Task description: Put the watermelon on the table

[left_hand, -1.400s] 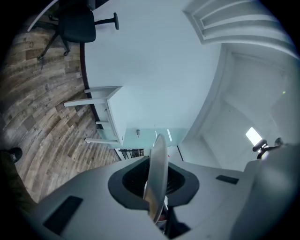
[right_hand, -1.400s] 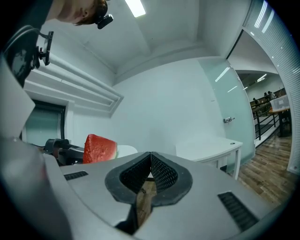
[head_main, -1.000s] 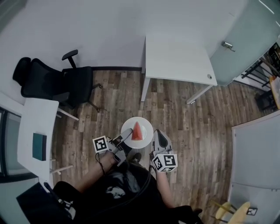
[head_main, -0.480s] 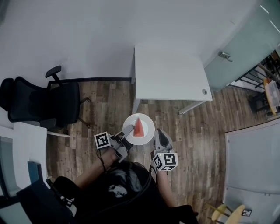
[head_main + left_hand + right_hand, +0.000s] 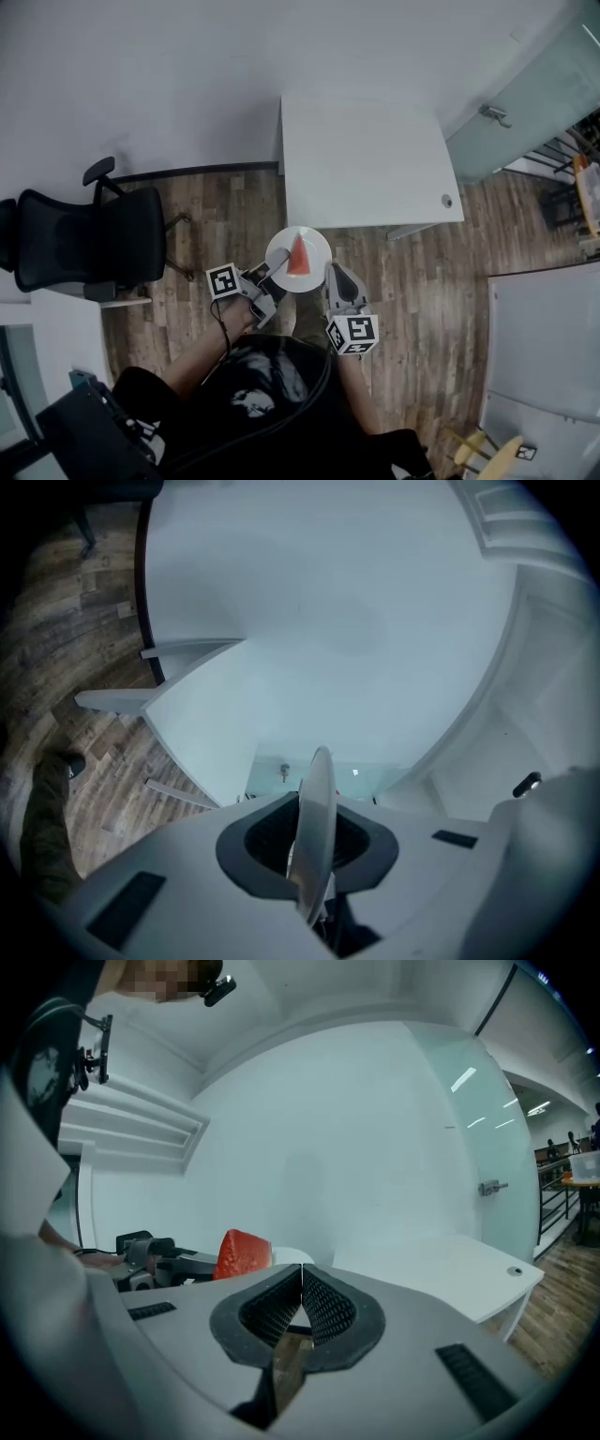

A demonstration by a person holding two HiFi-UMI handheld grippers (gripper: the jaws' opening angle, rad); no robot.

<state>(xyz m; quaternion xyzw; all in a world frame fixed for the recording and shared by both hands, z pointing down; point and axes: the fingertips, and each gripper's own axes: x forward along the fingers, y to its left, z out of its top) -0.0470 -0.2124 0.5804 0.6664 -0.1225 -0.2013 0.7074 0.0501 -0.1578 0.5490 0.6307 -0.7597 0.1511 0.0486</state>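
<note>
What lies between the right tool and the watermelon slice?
Only the bare rim of the white plate that carries the watermelon; the head view shows it.

Matt grey plastic on the shells of the left gripper (image 5: 270, 281) and right gripper (image 5: 339, 284); black pads (image 5: 326, 1305) with a rough, cross-hatched face inside the right one's closed jaws. Clamped between the left jaws, a smooth, faintly glossy white plate (image 5: 319, 251), bearing a watermelon (image 5: 298, 255) wedge of grainy red flesh. Just ahead of both tools, a table (image 5: 361, 164) with smooth matt white top. Beneath them, a floor (image 5: 211, 202) of grey-brown wood-grain planks. Beyond the left gripper's outer side, a chair (image 5: 89, 244) in dull black cloth.
</note>
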